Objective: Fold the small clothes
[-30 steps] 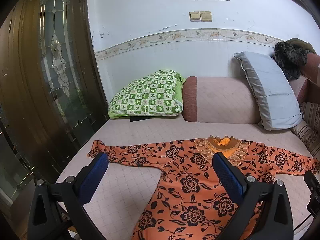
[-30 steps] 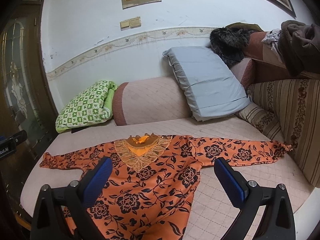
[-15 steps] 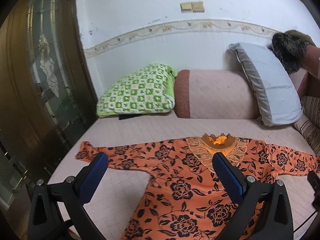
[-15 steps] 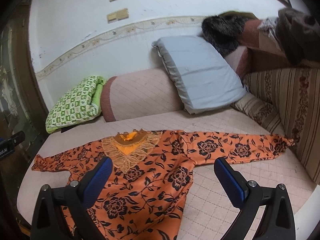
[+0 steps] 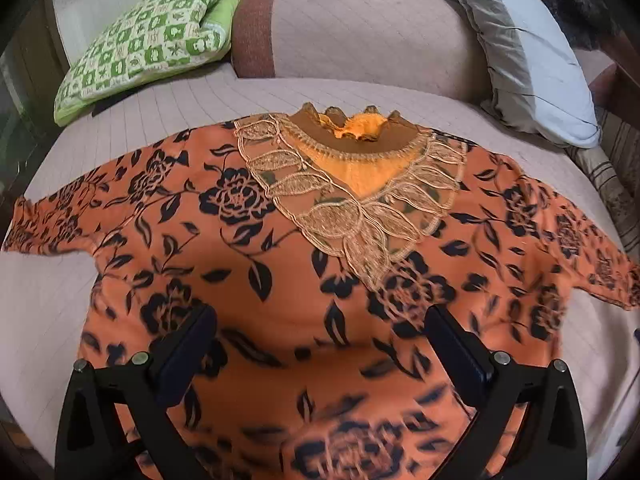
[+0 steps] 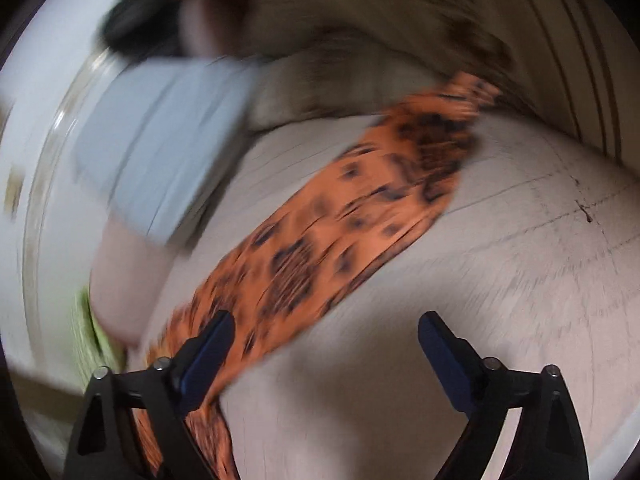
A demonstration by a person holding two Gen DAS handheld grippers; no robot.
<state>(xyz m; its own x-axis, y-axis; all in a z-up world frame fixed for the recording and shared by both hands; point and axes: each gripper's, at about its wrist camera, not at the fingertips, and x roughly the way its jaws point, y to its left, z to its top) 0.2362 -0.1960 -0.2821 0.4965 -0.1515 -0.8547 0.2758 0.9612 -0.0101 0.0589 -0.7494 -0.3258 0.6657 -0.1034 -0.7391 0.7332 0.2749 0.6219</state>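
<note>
An orange top with black flowers (image 5: 280, 248) lies flat on the pink quilted seat (image 5: 360, 96), both sleeves spread out, its lace collar (image 5: 352, 200) toward the backrest. My left gripper (image 5: 320, 340) is open and empty, low over the chest of the top. My right gripper (image 6: 326, 344) is open and empty over the top's right sleeve (image 6: 340, 216), which runs slantwise across a blurred, tilted view. Its left finger (image 6: 208, 348) is over the sleeve and its right finger is over bare seat.
A green checked pillow (image 5: 148, 44) lies at the back left, and a grey pillow (image 5: 528, 56) leans at the back right. It also shows in the right wrist view (image 6: 160, 148). A pink bolster (image 5: 352, 28) is between them. A striped armrest (image 6: 540, 40) borders the sleeve end.
Both grippers have dropped down and forward toward the top. The left is now close over the chest. The right has swung right and rolled, now over the right sleeve. Both stay open.
</note>
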